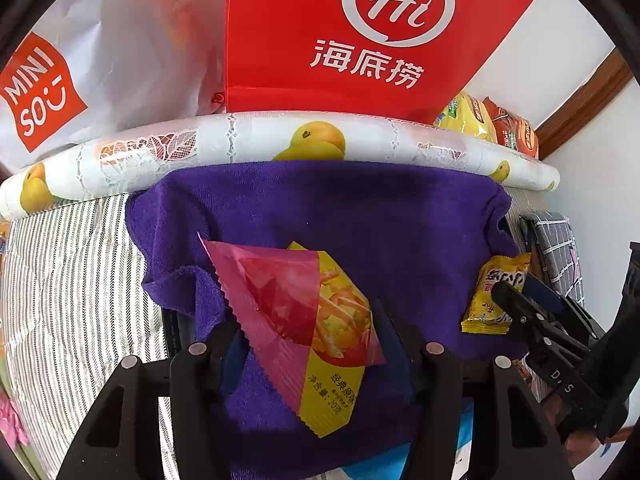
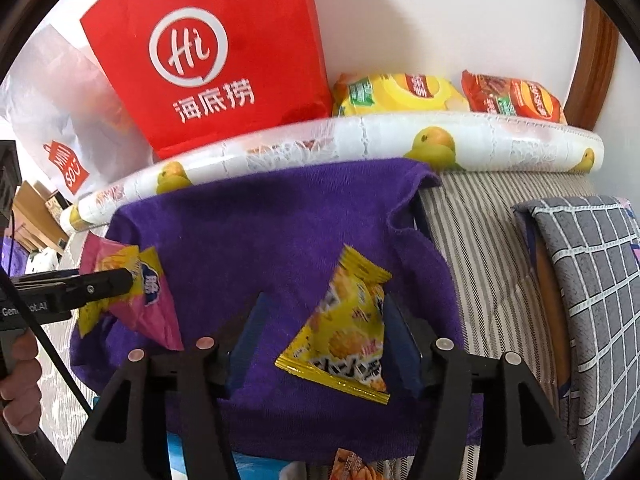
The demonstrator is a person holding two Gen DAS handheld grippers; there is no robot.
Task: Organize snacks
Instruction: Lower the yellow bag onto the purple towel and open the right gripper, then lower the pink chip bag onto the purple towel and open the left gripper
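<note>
A pink and yellow snack packet (image 1: 304, 320) lies tilted between the fingers of my left gripper (image 1: 308, 332), over a purple towel (image 1: 320, 208). The jaws stand wide and touch it at most at its edges. It also shows in the right wrist view (image 2: 132, 296) beside the left gripper's tip. A small yellow snack packet (image 2: 348, 328) sits between the fingers of my right gripper (image 2: 324, 332), which is open; the packet leans against the right finger. The same packet shows in the left wrist view (image 1: 496, 292) at the right gripper's tip.
A red paper bag (image 1: 352, 36) and a white Miniso bag (image 1: 60, 88) stand behind a rolled fruit-print mat (image 1: 280, 140). Yellow (image 2: 400, 92) and red chip bags (image 2: 512, 96) lie behind the roll at the right. A grey checked cushion (image 2: 592, 280) lies right, on striped bedding (image 1: 72, 280).
</note>
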